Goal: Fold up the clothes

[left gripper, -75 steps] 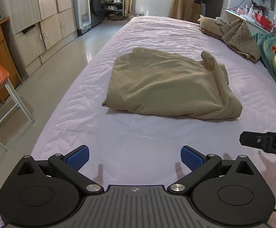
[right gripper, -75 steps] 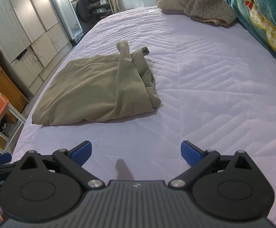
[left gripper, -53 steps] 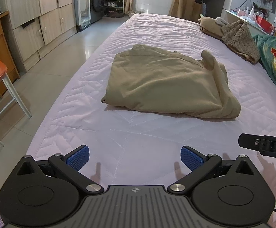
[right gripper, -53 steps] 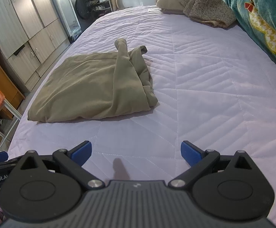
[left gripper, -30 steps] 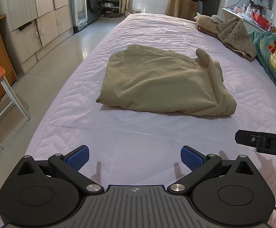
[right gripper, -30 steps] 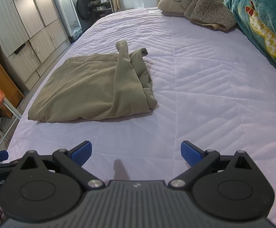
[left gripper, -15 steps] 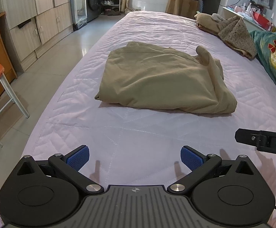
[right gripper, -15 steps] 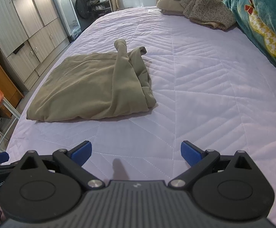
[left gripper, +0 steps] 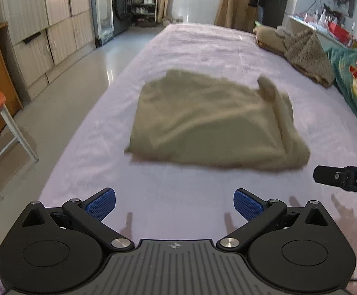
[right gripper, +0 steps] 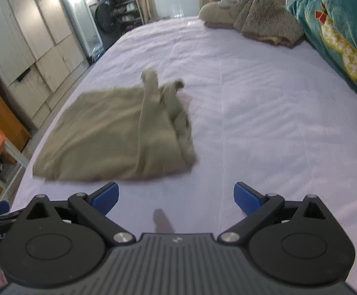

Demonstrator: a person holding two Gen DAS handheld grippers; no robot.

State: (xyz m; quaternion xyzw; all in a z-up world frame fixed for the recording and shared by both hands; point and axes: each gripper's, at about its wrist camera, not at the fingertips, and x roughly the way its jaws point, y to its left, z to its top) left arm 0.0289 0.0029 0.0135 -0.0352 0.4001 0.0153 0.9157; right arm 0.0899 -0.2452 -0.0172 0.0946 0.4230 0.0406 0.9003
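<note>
We held both tongs, left (left gripper: 174,205) and right (right gripper: 176,198), wide open and empty, short of the olive garment (left gripper: 210,120) on the bed (right gripper: 264,113). To fold it well, we judged each should pinch a near corner before lifting together

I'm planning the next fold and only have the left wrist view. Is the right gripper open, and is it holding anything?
Observer: The right gripper is open and empty. It is above bare bedspread, short of the olive garment.
Operator: How does the garment's right side look from there?
Observer: It is bunched into long ridges, and two ends stick up at its far end.
Operator: Anything lying close to that side?
Observer: No, only bedspread lies right beside it.
</note>
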